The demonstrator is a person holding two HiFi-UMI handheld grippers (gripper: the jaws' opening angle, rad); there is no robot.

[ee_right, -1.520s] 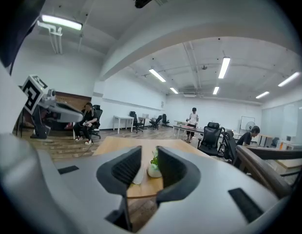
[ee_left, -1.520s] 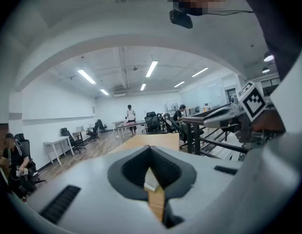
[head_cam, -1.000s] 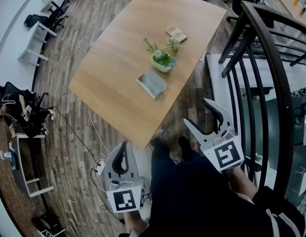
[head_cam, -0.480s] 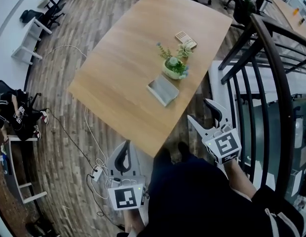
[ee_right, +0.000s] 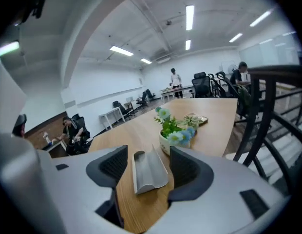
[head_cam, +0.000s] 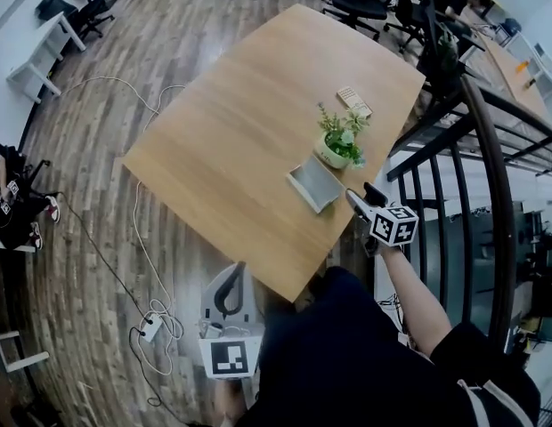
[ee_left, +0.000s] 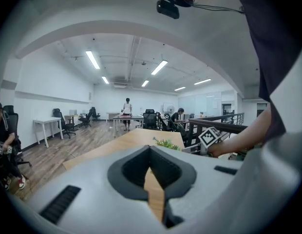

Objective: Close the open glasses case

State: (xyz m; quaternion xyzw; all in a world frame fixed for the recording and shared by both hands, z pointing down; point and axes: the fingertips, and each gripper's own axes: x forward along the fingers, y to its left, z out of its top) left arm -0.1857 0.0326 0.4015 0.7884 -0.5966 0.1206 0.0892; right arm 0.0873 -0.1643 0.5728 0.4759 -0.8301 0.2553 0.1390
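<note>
- Head view: the open grey case (head_cam: 314, 185) lies on the table (head_cam: 231, 140) near its right edge. A plant (head_cam: 340, 144) stands just beside it on the far side, and a small flat box (head_cam: 353, 100) lies beyond that.
- The right gripper (head_cam: 361, 194) hovers at the table's right edge, just beside the case. Whether a tip touches the case cannot be told from up here.
- The left gripper (head_cam: 238, 272) hangs low off the table's near corner, above the floor (head_cam: 98, 194) and well apart from the case. A cable (head_cam: 138, 238) trails over the floor to its left. A dark railing (head_cam: 490, 176) curves in close on the right.
- Left gripper view: the fingers (ee_left: 126, 172) are closed tip to tip on nothing, with only a sliver of table showing through. The plant (ee_left: 165, 143) peeks over them and the case is hidden behind them.
- Right gripper view: the fingers (ee_right: 109, 167) are spread wide and empty. The case (ee_right: 150, 172) sits framed between them on the table, lid up, with wood showing on either side of it. The plant (ee_right: 173, 130) stands right behind it. The railing (ee_right: 273, 106) cuts across the right side, and the box (ee_right: 197, 119) is too small to make out.
</note>
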